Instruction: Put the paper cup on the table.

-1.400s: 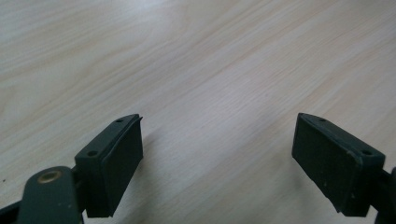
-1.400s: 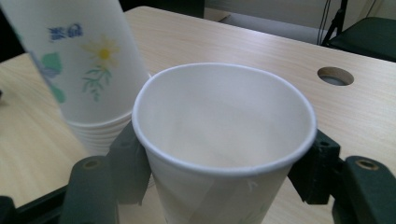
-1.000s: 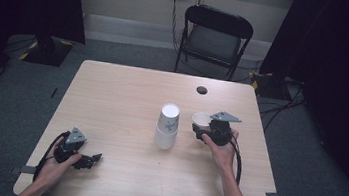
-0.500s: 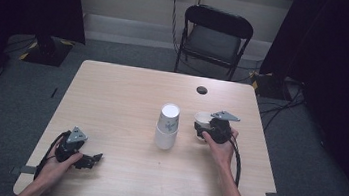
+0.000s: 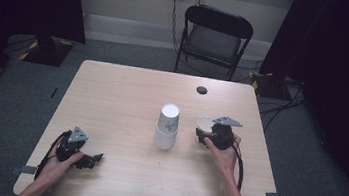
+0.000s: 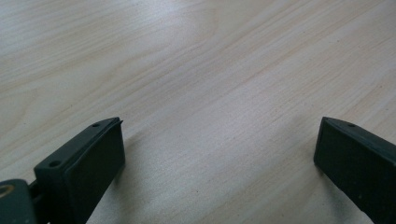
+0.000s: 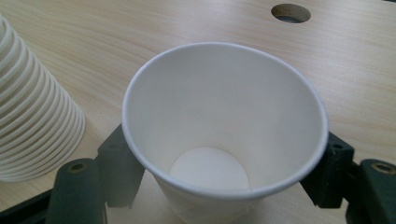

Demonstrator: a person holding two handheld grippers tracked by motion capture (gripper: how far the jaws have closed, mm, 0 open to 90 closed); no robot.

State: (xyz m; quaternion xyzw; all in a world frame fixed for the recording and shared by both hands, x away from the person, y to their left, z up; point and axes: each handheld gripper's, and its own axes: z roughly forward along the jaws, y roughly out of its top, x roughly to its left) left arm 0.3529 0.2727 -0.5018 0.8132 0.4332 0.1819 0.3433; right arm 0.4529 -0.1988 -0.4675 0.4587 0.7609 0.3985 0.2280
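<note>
The right tool (image 7: 219, 186) is clamped on an empty white paper cup (image 7: 224, 121), upright just right of the inverted cup stack (image 5: 167, 126). The left tool (image 5: 89, 160) rests spread apart on the pale wood worktop (image 5: 123, 91). A black chair (image 5: 215, 37) stands beyond.

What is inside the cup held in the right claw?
Nothing: the cup in the right claw is empty, its white bottom bare. The table under it is covered by the cup itself.
</note>
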